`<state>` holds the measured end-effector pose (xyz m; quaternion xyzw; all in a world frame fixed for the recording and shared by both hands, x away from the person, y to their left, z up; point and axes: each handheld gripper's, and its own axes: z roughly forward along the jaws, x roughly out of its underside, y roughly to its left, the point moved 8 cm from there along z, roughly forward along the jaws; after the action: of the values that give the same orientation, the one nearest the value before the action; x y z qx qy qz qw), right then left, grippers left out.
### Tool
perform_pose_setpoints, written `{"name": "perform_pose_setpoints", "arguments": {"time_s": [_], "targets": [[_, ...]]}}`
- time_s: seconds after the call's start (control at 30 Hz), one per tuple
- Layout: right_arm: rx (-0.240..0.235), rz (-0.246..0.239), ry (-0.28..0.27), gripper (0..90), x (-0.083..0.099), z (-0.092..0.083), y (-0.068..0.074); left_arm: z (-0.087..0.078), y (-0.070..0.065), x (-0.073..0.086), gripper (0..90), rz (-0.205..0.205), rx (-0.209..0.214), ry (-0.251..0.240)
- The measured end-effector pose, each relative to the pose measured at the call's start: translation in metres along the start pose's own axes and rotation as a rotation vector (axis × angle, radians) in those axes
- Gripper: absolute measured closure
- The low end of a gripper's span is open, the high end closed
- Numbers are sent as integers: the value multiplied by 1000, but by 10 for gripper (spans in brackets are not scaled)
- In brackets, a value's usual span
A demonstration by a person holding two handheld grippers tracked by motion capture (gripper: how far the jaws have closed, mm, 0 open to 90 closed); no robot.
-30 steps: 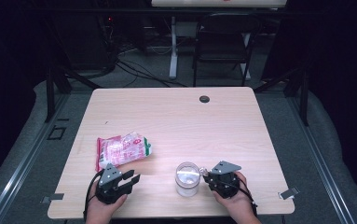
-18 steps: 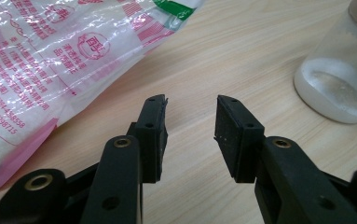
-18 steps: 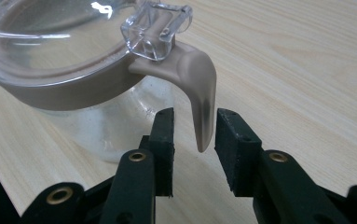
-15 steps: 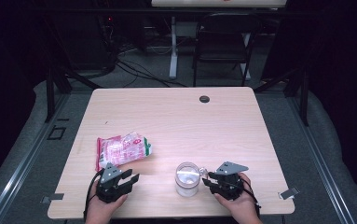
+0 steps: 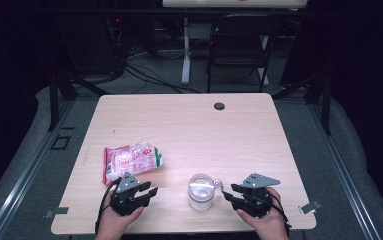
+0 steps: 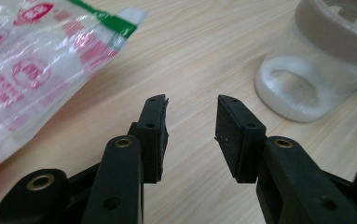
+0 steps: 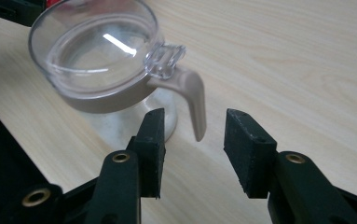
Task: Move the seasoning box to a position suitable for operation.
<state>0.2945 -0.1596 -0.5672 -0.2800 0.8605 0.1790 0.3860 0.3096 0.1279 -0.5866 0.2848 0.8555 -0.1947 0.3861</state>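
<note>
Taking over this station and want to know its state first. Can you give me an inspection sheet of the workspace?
Surface: light wooden table, with a dark round grommet near the far edge.
Job's things: clear glass jar with lid and tan handle, upright; red-and-white plastic bag lying flat.
Clutter: nothing seen.
Grippers: left gripper open, near the bag, holding nothing; right gripper has just been opening, the jar handle ahead of its jaws, untouched.
Cables: one trails from each gripper; more lie on the floor beyond.
Surroundings: dark room, folding chair behind the table.

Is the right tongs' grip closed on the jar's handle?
No: in the right gripper view the right tongs stand open, and the jar's handle hangs just beyond the pads, touching neither.
</note>
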Motion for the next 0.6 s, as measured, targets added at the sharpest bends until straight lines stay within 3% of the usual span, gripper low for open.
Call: {"name": "perform_pose_setpoints", "arguments": {"time_s": [0.17, 0.33, 0.4, 0.6], "targets": [[18, -27, -21, 600, -15, -8, -5, 5, -12, -21, 618, 2, 0, -19], [21, -24, -52, 636, -32, -12, -8, 13, -24, -39, 602, 20, 13, -34], [21, -13, -64, 645, -38, -11, -8, 16, -32, -44, 649, 21, 49, -32], [14, -8, -65, 701, -45, -3, -3, 21, -43, -51, 750, 8, 80, -18]]}}
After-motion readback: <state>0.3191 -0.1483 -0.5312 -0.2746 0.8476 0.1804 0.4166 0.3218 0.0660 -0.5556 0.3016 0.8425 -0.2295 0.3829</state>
